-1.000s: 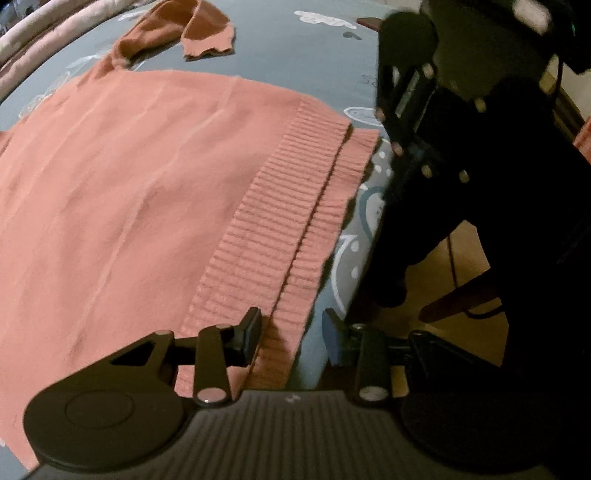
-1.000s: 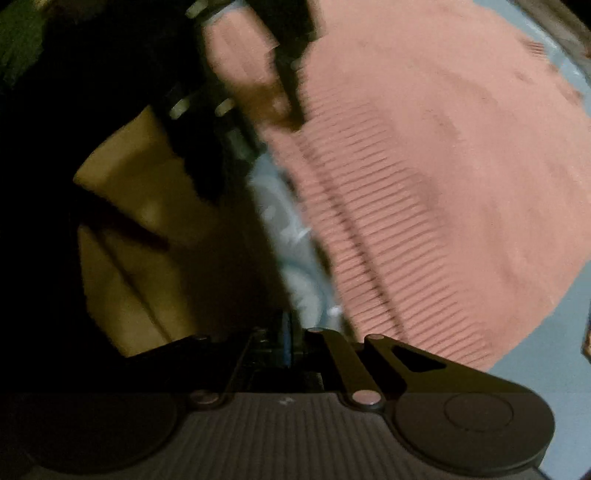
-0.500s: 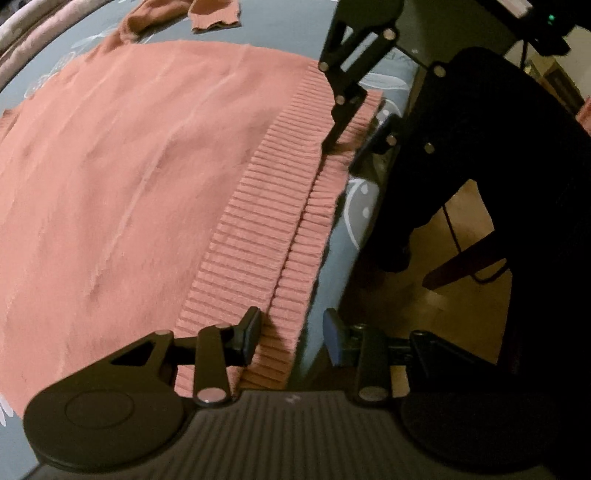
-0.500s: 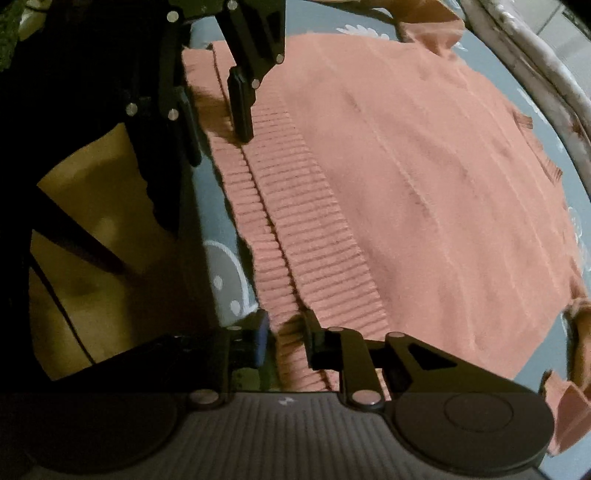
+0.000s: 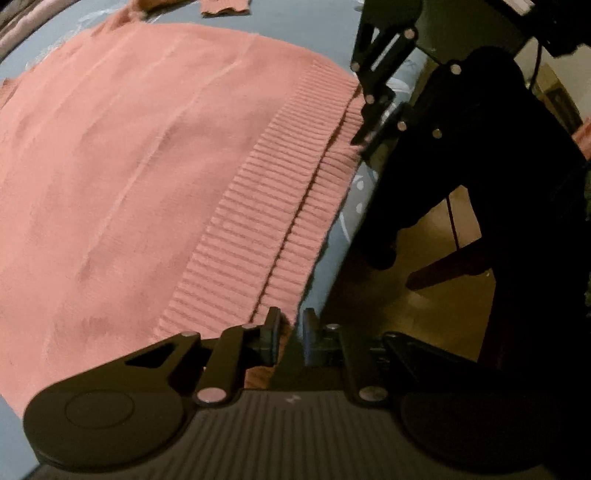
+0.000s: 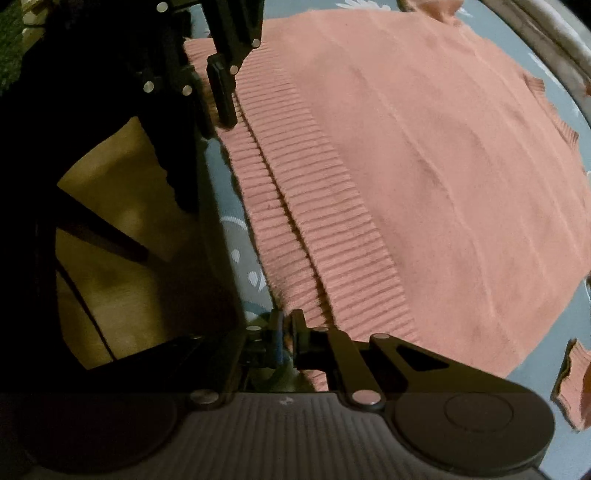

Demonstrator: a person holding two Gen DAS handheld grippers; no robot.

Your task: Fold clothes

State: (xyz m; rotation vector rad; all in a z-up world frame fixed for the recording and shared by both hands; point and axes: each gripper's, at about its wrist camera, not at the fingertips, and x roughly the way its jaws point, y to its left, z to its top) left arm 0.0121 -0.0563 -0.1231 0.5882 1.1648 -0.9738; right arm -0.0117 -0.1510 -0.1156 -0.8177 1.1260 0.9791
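Blue cloth (image 5: 332,22) carries my sweater (image 5: 129,166), flat at frame centre. Since a moment ago my left gripper (image 5: 289,338) and right gripper (image 6: 287,341) narrowed onto its hem (image 6: 295,192), ready for lifting.

The salmon sweater (image 5: 140,177) runs off the left edge of the left wrist view, its far sleeve (image 5: 225,6) cut by the top edge. Its near hem corner is hidden behind the left tool (image 5: 290,334). In the right wrist view, the right tool (image 6: 287,338) covers the hem's other corner, and a cuff (image 6: 574,384) is cropped at the right edge. The person (image 5: 517,184) is too dark to make out.
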